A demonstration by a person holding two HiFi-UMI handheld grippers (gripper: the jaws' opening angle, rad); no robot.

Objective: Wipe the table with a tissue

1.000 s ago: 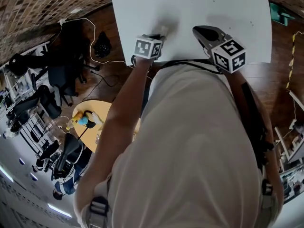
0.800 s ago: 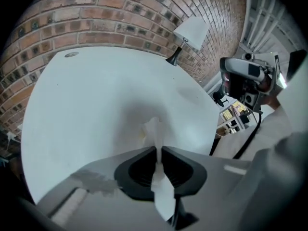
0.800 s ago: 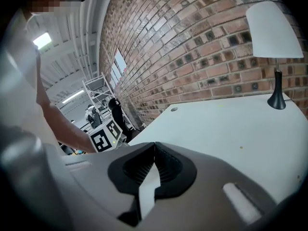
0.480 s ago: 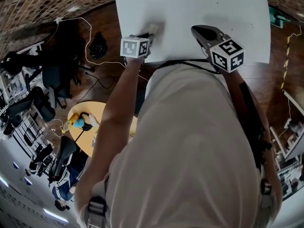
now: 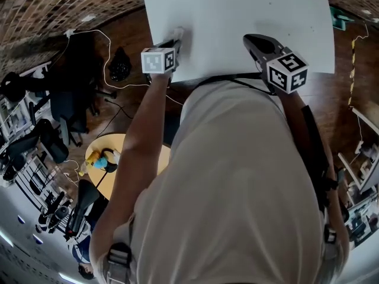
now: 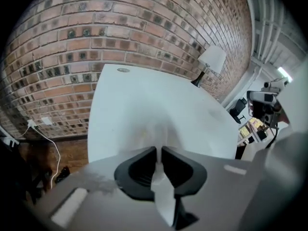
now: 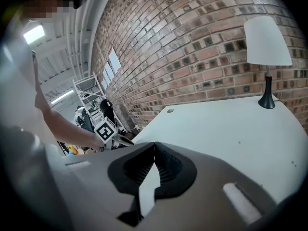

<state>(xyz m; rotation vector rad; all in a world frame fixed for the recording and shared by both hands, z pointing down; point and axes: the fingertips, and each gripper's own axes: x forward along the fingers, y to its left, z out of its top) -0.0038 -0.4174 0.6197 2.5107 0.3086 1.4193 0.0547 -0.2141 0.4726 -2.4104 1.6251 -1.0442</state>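
The tissue (image 5: 177,34) lies crumpled on the white counter (image 5: 237,10), near the counter's left edge in the head view, at the upper centre-left of the frame. The left gripper (image 5: 173,42) pinches it: in the left gripper view the jaws are closed on a thin white fold, and the rest of the tissue (image 6: 155,128) bunches on the counter surface just beyond the tips. The gripper slants down onto the counter, with its marker cube toward the person.

The right gripper (image 5: 254,42) is to the right, well apart from the tissue, above the counter's near edge. Its jaws are pressed together with nothing between them; in its own view only bare counter shows past the tips.

A lamp (image 7: 267,42) with a white shade and a dark stem stands at the far end of the counter, in front of a brick wall (image 7: 192,42). In the head view the person's pale shirt (image 5: 237,188) fills the lower centre. At the left, on the wooden floor (image 5: 118,111), there is a round yellow table (image 5: 127,149) and white cables (image 5: 112,58).
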